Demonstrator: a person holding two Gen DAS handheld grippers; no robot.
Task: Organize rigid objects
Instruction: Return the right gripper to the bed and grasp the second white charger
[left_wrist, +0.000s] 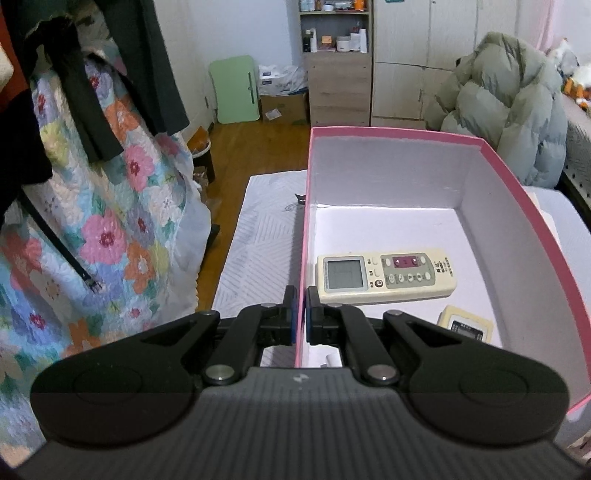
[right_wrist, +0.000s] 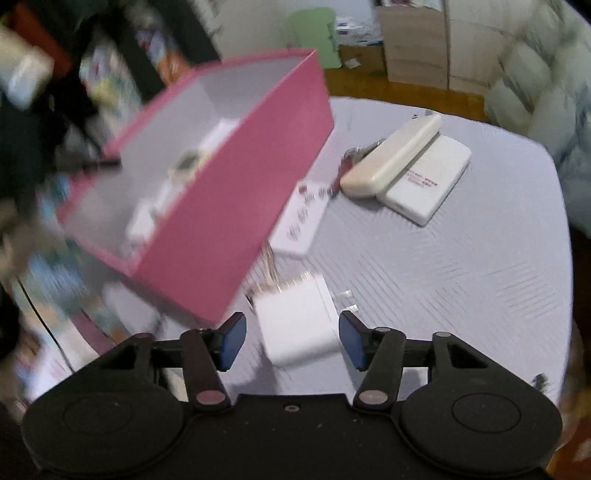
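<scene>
Between the spread fingers of the right hand-held gripper (right_wrist: 292, 339) a white charger (right_wrist: 295, 325) lies unclamped on the surface (right_wrist: 461, 280), so centre before squeezing, while the left hand-held gripper (left_wrist: 300, 314), clenched on the pink box (left_wrist: 303, 236) wall, steadies it.

The right wrist view was smeared by motion on its left side, so the things inside the pink box (right_wrist: 236, 177) were only pale shapes. In the left wrist view a small cream device (left_wrist: 466, 326) at the near right was half hidden behind the gripper's arm. The print on the remote control (left_wrist: 384, 275) was too small to read
</scene>
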